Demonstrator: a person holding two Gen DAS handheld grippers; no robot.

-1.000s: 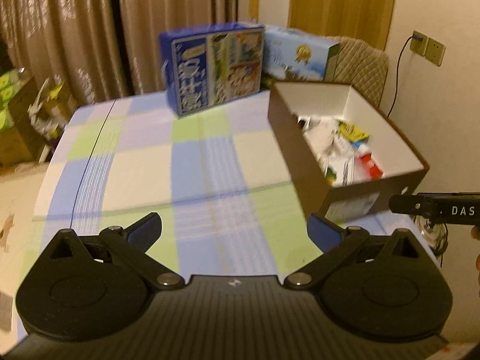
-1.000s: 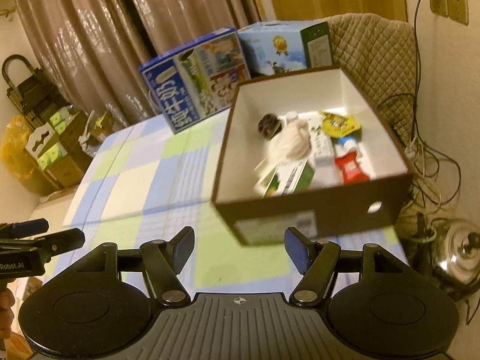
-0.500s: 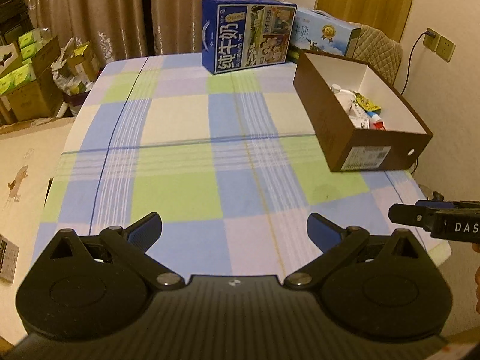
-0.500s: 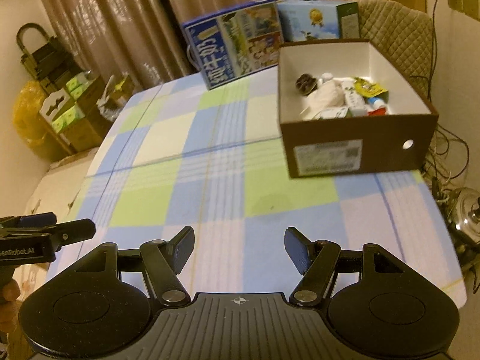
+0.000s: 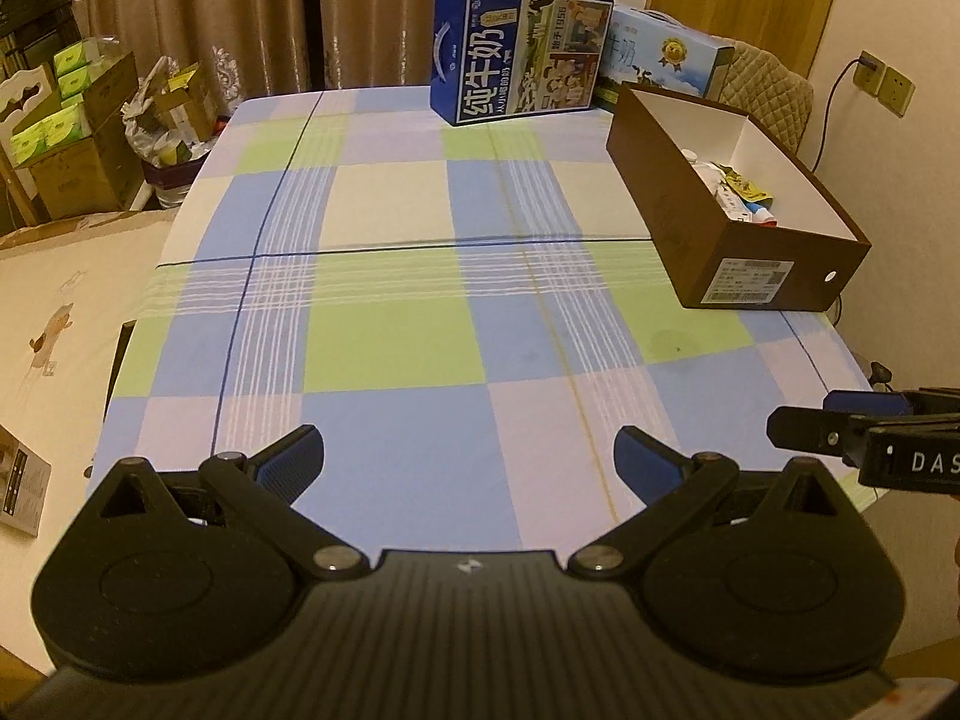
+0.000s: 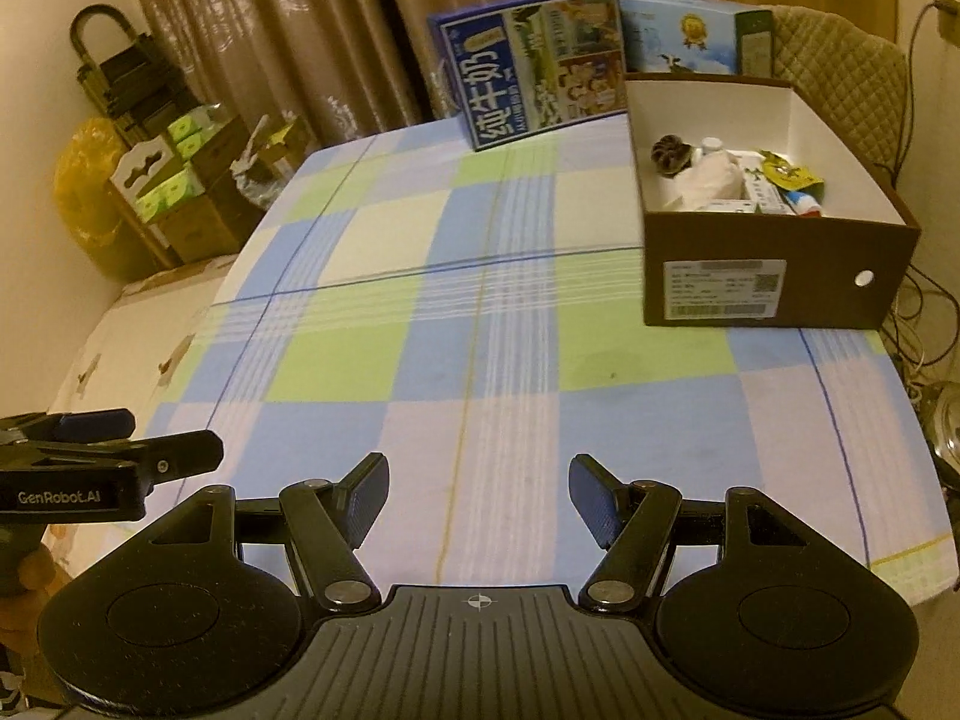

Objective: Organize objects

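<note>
You hold both grippers above the near edge of the table (image 5: 390, 354), side by side and apart. Your left gripper (image 5: 468, 462) has its fingers spread wide with nothing between them. Your right gripper (image 6: 477, 498) is also spread, a little less wide, and grips nothing.

The brown box (image 6: 774, 276) sits at the far right of the table, its labelled end wall facing you. Inside it lie the sorted things: a dark round piece (image 6: 671, 155), a white bundle (image 6: 708, 177), a yellow packet (image 6: 783, 171) and a few small cartons and tubes too small to name. They crowd the box's left half.

Behind the box, at the far edge, a dark blue milk carton (image 5: 519, 60) stands upright, with a light blue carton (image 5: 666, 60) just right of it. The checked cloth (image 6: 480, 312) between you and the box is bare.
</note>
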